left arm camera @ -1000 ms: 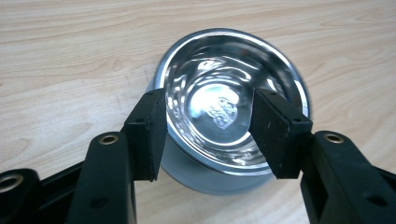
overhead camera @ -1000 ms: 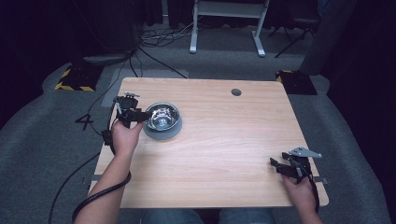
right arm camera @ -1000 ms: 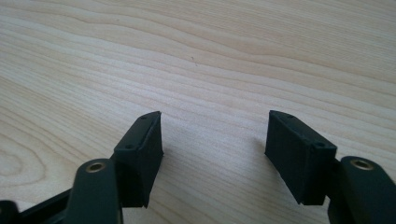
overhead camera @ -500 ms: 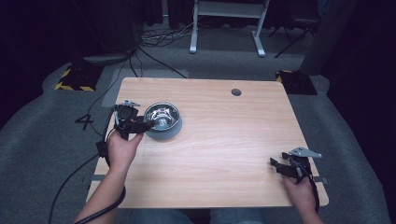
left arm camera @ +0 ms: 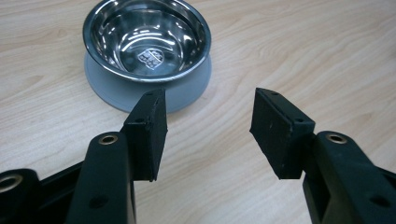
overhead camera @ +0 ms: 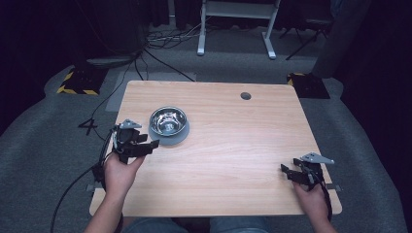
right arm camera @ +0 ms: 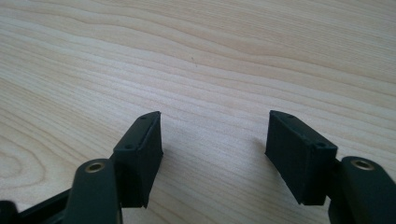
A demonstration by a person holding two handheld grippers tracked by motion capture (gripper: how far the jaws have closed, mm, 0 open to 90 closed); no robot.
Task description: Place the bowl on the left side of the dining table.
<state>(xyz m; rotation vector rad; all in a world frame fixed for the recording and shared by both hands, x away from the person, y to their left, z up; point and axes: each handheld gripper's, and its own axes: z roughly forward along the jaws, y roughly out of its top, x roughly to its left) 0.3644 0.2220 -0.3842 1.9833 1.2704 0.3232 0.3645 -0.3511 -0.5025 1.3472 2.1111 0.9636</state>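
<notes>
Both sets of jaws stand apart and empty, the left gripper (left arm camera: 208, 133) aimed just short of the steel bowl (left arm camera: 146, 37) on its grey base at table's (overhead camera: 233, 165) left, seemingly for reach, right gripper (right arm camera: 215, 156) parked well apart.

A lab or studio: a bare wooden table (overhead camera: 233, 160) on grey carpet (overhead camera: 43, 145); dark curtains behind; loose cables (overhead camera: 160, 46); hazard-striped floor plates (overhead camera: 77, 82); a white stand (overhead camera: 238, 19).
</notes>
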